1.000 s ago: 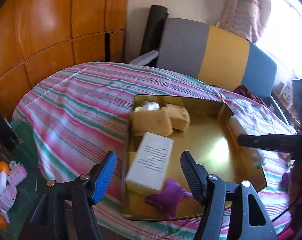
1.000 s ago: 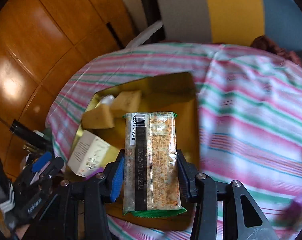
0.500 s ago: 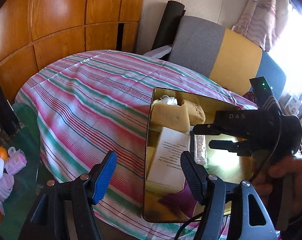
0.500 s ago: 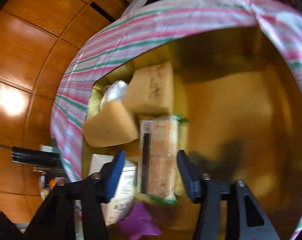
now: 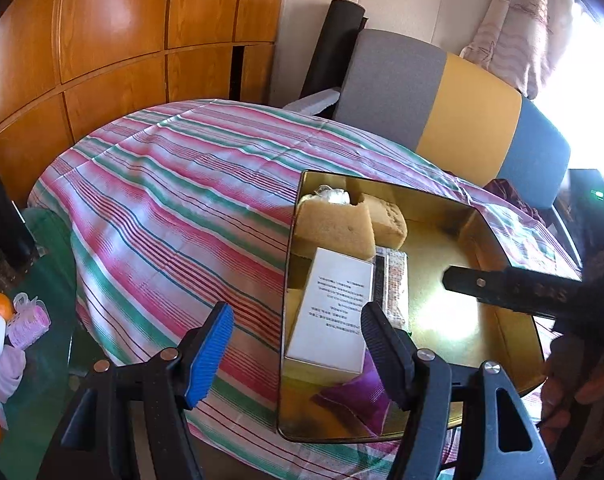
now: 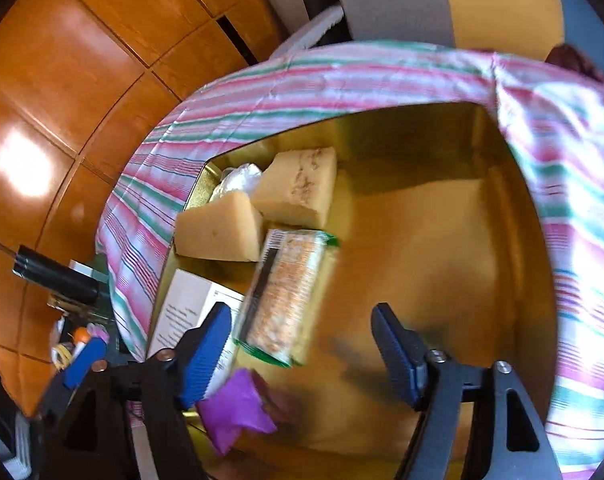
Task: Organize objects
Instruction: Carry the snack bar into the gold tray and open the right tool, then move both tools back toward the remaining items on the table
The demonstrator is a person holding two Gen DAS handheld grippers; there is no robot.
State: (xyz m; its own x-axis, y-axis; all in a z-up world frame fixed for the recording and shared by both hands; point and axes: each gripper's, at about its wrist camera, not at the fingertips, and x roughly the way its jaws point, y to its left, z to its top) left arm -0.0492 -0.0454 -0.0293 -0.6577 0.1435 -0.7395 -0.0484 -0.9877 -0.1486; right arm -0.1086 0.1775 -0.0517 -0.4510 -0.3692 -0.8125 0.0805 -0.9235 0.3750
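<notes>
— Packet (image 6: pixel 287 296) first: where does it lie?

— Inside the gold tray (image 6: pixel 454 240), on the floor of it, slanted, its far end just below the two sponges (image 6: pixel 261 208). From the left wrist view only a strip of the packet (image 5: pixel 396 280) shows, between the white box (image 5: pixel 334 304) and the bare tray bottom (image 5: pixel 442 248).

— Is the right gripper (image 6: pixel 302 344) on it?

— No. Its jaws are opening, and the pads stand clear of the packet; the blue pad (image 6: pixel 205 352) sits near its near left corner, the black one well off to the right. Nothing is pressed between them.

— What else is in the tray?

— The white box (image 6: pixel 189 312) beside the packet on its left, a purple cloth (image 6: pixel 237 408) at the near edge, and a crumpled clear wrapper (image 6: pixel 237 178) in the far left corner behind the sponges.

— And the left gripper (image 5: pixel 297 348)?

— Jaws apart, empty, hovering over the near left rim of the tray, above the striped cloth (image 5: pixel 173 208).

— Beyond that?

— Wooden panels (image 5: pixel 121 40) behind the table, and a grey, yellow and blue chair (image 5: pixel 442 104).
</notes>
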